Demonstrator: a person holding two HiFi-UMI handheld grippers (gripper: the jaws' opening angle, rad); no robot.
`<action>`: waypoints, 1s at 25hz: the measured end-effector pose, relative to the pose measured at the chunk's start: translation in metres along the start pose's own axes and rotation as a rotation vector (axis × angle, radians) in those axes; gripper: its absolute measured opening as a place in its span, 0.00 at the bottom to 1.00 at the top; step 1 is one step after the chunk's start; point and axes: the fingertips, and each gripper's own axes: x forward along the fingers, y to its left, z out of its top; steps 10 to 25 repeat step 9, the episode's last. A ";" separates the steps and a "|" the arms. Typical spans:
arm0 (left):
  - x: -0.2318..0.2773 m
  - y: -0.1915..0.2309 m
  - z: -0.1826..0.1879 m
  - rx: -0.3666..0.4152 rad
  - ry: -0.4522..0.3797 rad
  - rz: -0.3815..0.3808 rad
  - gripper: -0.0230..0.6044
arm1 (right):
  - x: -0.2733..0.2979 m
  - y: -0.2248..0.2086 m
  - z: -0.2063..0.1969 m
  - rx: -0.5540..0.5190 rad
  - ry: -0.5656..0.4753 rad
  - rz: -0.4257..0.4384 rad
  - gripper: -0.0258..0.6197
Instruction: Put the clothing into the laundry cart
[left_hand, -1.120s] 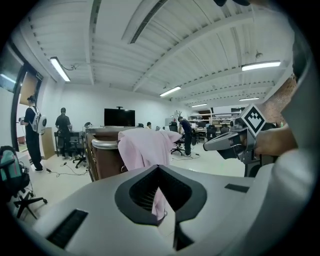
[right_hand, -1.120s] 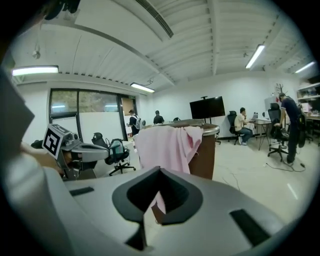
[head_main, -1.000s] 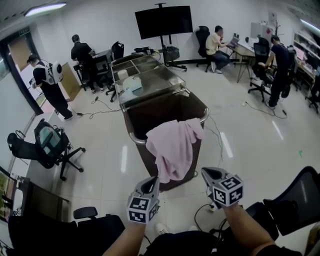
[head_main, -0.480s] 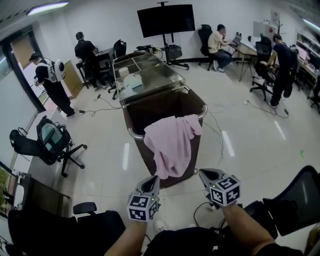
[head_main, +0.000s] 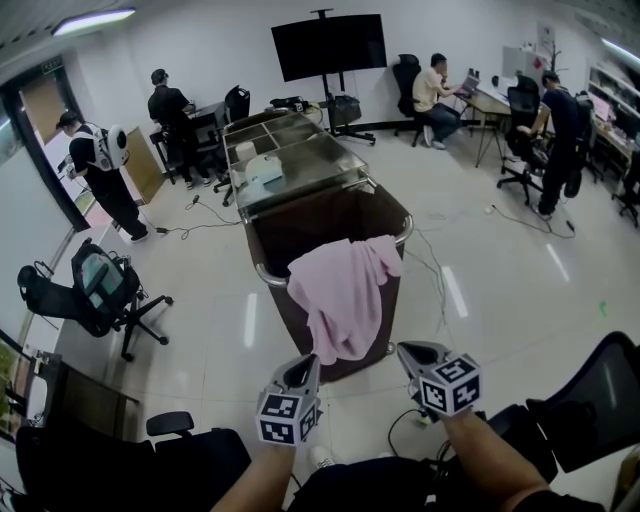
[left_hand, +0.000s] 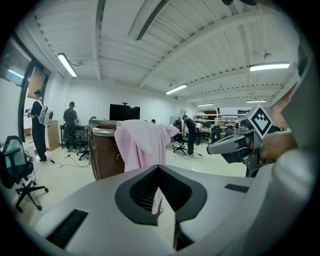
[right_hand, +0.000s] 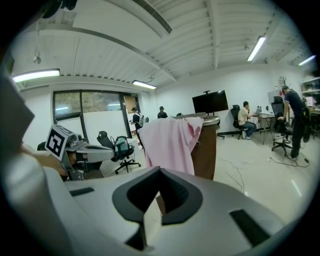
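A pink garment (head_main: 345, 295) hangs over the near rim of the brown laundry cart (head_main: 262, 272), most of it draped down the outside front. Both grippers are held low in the head view, short of the cart and apart from the cloth. My left gripper (head_main: 308, 358) is shut with nothing in it, its tips meeting (left_hand: 159, 167) below the garment (left_hand: 140, 142). My right gripper (head_main: 405, 348) is also shut and empty (right_hand: 160, 170), pointing at the garment (right_hand: 170, 142) and the cart (right_hand: 206, 150). Each gripper shows in the other's view.
A steel-topped trolley (head_main: 300, 160) stands directly behind the cart. An office chair with a backpack (head_main: 95, 290) is to the left, and black chairs (head_main: 590, 400) are close on the right and lower left. Cables (head_main: 435, 275) lie on the floor. Several people stand or sit at the back.
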 end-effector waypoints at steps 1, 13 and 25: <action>0.000 0.000 0.001 0.001 -0.001 -0.002 0.03 | 0.000 0.000 0.000 0.000 0.000 -0.002 0.05; 0.004 0.005 0.001 -0.004 -0.006 -0.005 0.03 | 0.006 0.001 0.001 -0.006 0.004 -0.003 0.05; 0.004 0.005 0.001 -0.004 -0.006 -0.005 0.03 | 0.006 0.001 0.001 -0.006 0.004 -0.003 0.05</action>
